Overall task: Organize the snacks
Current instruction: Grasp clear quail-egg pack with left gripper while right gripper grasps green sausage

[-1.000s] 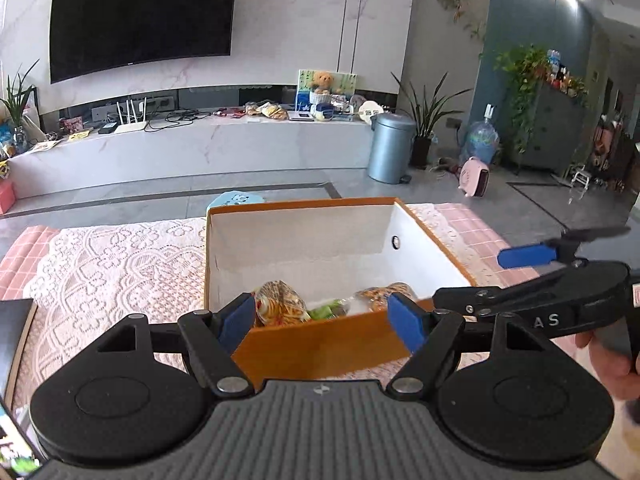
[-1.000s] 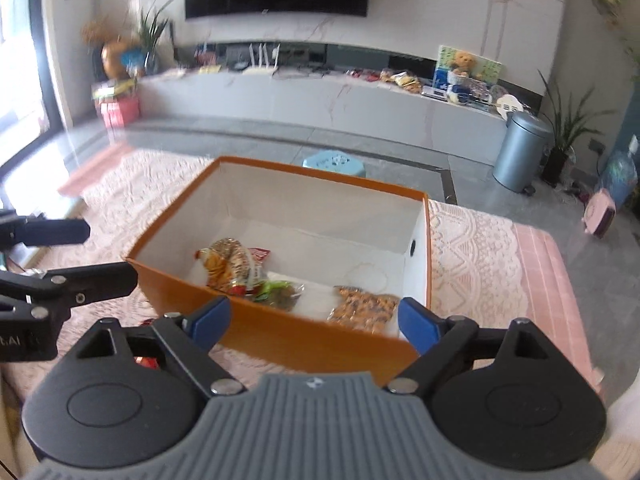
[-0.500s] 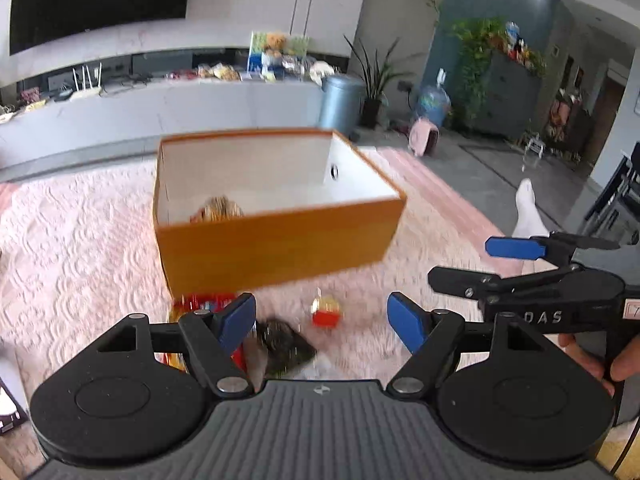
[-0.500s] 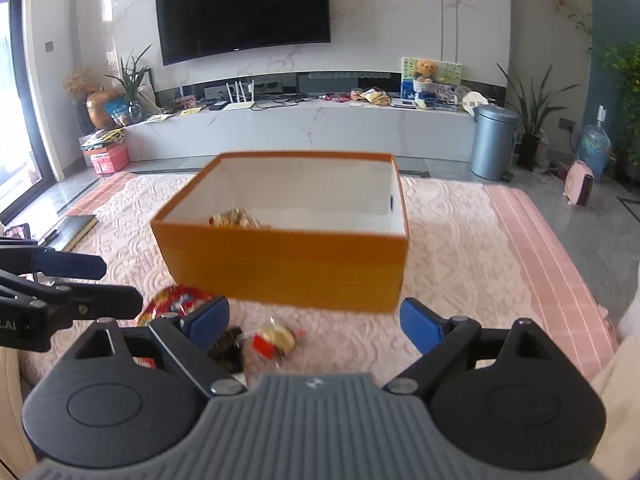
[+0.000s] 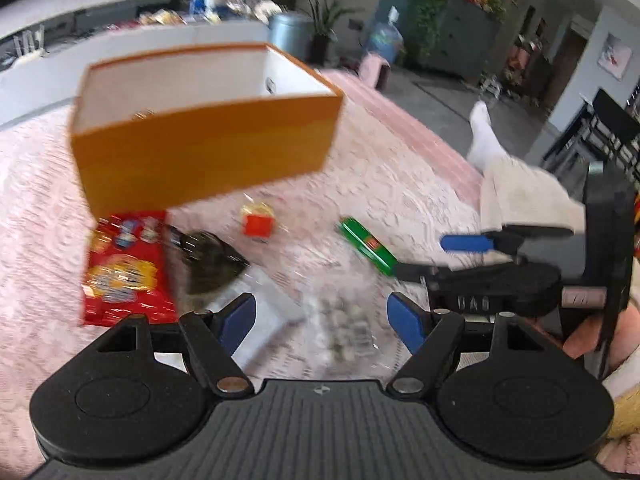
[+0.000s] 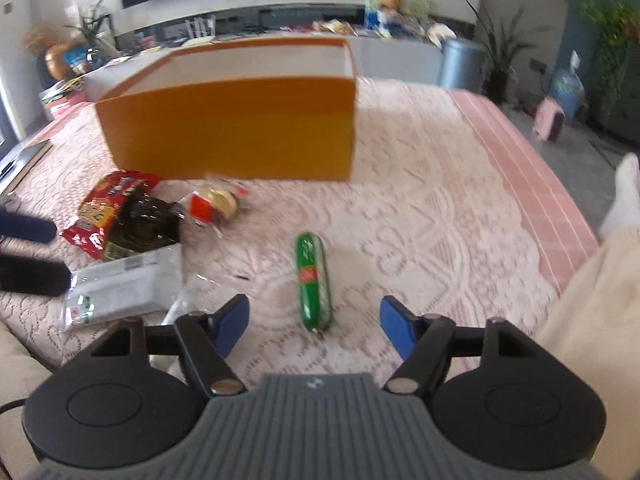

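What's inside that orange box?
The orange box shows white inner walls and one small yellowish scrap above the near wall, too blurred to name. That wall hides its floor in both views.

1. On the lace cloth (image 6: 420, 208): an open box (image 6: 240, 128) at the back, snacks in front of it.
2. Just before the box's left corner: a snack bag (image 6: 100, 208), with a dark packet (image 6: 140, 224) overlapping its right edge.
3. Right of those, near the box front: a small wrapped snack (image 6: 212, 204).
4. Nearer the camera, left: a flat pouch (image 6: 124, 284).
5. Right of the pouch, apart from it: a sausage stick (image 6: 314, 280), lying lengthwise towards the box.
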Action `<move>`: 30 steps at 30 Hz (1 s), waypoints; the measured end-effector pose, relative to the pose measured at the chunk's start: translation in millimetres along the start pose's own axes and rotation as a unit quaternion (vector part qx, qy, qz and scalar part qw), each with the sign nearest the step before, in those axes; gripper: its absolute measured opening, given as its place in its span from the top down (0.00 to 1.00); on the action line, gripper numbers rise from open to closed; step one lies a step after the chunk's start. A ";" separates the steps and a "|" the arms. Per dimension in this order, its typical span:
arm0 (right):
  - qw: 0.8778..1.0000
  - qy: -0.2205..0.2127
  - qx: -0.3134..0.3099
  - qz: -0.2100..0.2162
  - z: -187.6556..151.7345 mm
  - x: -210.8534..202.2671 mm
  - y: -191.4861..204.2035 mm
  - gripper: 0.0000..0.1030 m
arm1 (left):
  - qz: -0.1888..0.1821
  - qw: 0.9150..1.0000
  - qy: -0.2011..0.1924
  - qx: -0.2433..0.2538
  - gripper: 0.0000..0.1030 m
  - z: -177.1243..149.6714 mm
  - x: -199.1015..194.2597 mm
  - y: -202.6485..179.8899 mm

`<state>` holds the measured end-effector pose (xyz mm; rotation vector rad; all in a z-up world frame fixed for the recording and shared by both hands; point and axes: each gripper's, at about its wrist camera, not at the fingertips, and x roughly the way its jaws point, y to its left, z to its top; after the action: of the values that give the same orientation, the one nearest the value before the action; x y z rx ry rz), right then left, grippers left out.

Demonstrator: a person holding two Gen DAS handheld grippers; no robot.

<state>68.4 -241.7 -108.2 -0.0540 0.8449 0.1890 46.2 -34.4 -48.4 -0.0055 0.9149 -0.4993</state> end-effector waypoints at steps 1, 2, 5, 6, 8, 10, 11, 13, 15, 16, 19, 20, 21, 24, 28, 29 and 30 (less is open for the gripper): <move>1.000 0.000 0.009 0.003 0.7 0.1 -4.7 0.35 | 0.000 1.000 0.008 0.008 0.15 -1.3 6.2 -5.0; 1.000 -0.002 0.020 0.007 2.4 -0.4 -10.0 0.36 | 0.001 1.000 0.016 0.017 0.15 -2.2 13.6 -10.9; 0.999 -0.007 0.036 0.013 4.3 0.5 -18.6 0.39 | 0.002 0.999 0.035 0.025 0.15 -8.8 32.7 -24.3; 0.999 -0.007 0.039 0.014 5.2 2.0 -19.6 0.42 | 0.003 0.999 0.041 0.023 0.15 -10.9 37.8 -27.2; 0.999 -0.007 0.041 0.016 4.6 5.5 -22.1 0.44 | 0.010 0.999 0.051 0.011 0.15 -15.7 47.8 -32.3; 0.999 -0.006 0.043 0.022 4.6 8.3 -23.0 0.45 | 0.019 0.998 0.060 0.000 0.15 -19.3 54.0 -33.6; 0.999 -0.006 0.043 0.023 4.8 10.2 -23.5 0.45 | 0.027 0.997 0.068 -0.010 0.15 -19.9 58.0 -34.5; 0.999 -0.008 0.039 0.022 5.0 11.5 -22.0 0.45 | 0.035 0.996 0.082 -0.030 0.15 -18.8 66.8 -32.3; 0.999 -0.013 0.031 0.014 5.7 13.7 -20.4 0.45 | 0.043 0.994 0.091 -0.051 0.15 -17.7 74.4 -31.0; 0.999 -0.016 0.026 0.011 6.1 14.4 -19.3 0.45 | 0.048 0.993 0.094 -0.058 0.15 -16.6 77.5 -31.9; 1.000 -0.024 0.007 0.006 7.7 17.5 -15.3 0.45 | 0.063 0.991 0.101 -0.066 0.15 -17.2 84.5 -35.9; 1.000 -0.026 0.002 0.006 8.4 18.8 -14.1 0.45 | 0.069 0.991 0.099 -0.063 0.15 -17.7 85.5 -37.3; 1.000 -0.027 -0.002 0.006 8.7 20.2 -13.3 0.47 | 0.074 0.990 0.100 -0.061 0.18 -18.8 87.1 -38.1; 1.000 -0.024 -0.006 0.011 9.2 24.4 -12.4 0.49 | 0.089 0.991 0.091 -0.051 0.31 -18.8 87.6 -39.4; 1.000 -0.017 -0.009 0.015 9.9 30.2 -11.1 0.51 | 0.082 0.992 0.086 -0.048 0.38 -19.3 85.6 -36.3; 1.000 -0.015 -0.010 0.016 10.1 31.6 -10.4 0.51 | 0.082 0.992 0.085 -0.046 0.38 -19.1 85.2 -36.4; 1.000 -0.014 -0.012 0.017 10.1 32.7 -9.5 0.52 | 0.080 0.992 0.084 -0.046 0.39 -19.0 84.4 -36.3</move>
<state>98.8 -245.0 -126.2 -0.0585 0.8165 0.2310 59.4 -97.9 -116.2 0.0273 1.0923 -0.3108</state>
